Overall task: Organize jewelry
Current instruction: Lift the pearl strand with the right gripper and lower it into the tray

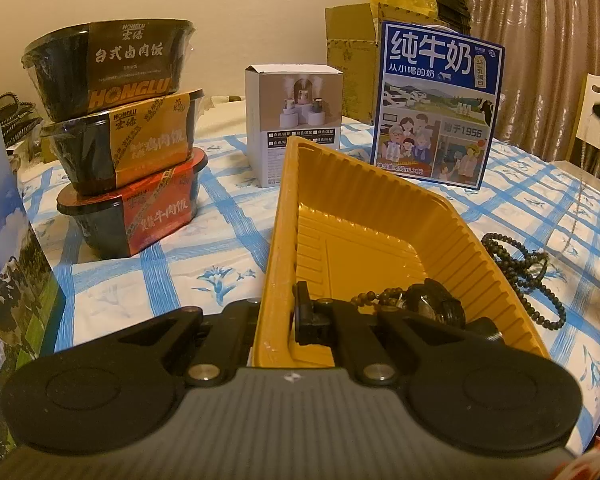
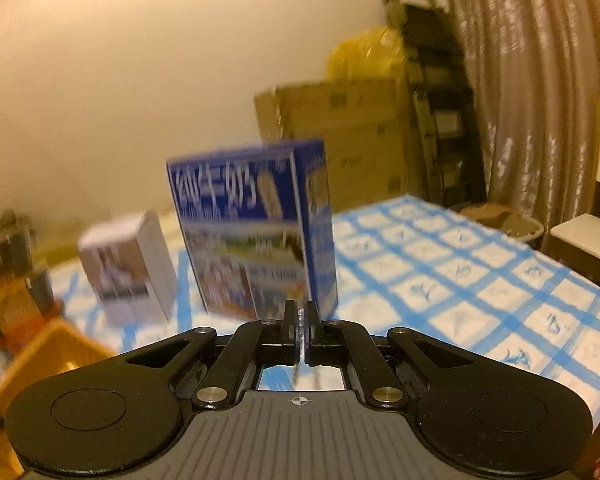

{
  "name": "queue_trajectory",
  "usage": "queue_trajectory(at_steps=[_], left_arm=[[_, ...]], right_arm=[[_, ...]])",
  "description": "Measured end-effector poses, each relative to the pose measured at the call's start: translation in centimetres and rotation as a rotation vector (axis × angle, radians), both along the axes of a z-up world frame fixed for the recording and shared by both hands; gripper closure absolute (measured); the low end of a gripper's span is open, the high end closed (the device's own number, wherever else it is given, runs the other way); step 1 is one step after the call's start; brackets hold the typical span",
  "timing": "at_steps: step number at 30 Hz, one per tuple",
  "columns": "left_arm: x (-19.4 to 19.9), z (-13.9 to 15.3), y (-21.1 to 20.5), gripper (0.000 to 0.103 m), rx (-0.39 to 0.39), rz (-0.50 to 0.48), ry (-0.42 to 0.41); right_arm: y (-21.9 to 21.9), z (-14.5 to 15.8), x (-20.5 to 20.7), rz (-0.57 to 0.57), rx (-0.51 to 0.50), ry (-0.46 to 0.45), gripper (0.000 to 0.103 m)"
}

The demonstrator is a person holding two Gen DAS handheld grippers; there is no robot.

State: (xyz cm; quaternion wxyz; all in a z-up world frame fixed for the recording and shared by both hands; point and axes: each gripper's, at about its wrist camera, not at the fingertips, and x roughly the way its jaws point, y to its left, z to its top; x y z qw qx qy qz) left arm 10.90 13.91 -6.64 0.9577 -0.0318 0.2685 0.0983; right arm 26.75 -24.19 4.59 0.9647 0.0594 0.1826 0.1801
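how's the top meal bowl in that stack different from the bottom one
The top bowl wears a dark brown sleeve with pale lettering; the bottom bowl wears a red one. The top bowl sits highest, on the middle bowl; the bottom bowl rests on the checked tablecloth. Both are dark, sealed and upright.

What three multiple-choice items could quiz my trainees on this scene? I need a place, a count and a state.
1. The loose bead necklace lies: A on the white box; B on the cloth beside the yellow tray; C in a bowl.
2. Stacked meal bowls: A two; B four; C three.
3. The left gripper is: A shut on the tray's wall; B open; C holding a carton.
Key: B, it rests outside the tray's right wall; C, three stand stacked; A, its fingers pinch the wall.
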Motion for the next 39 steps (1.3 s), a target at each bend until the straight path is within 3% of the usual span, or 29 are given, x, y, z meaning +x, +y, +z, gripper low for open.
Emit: queue_trajectory(at_steps=[13, 26, 39], left_arm=[[0.0, 0.0, 0.0, 0.1, 0.001, -0.001, 0.0], [0.0, 0.1, 0.0, 0.1, 0.002, -0.002, -0.002], [0.0, 0.3, 0.0, 0.1, -0.007, 0.002, -0.003]], right_arm=[[1.2, 4.1, -3.2, 0.07, 0.023, -0.079, 0.101], [5.6, 5.0, -5.7, 0.255, 0.007, -0.065, 0.101], [12.0, 4.8, -6.8, 0.45, 0.057, -0.041, 0.101]])
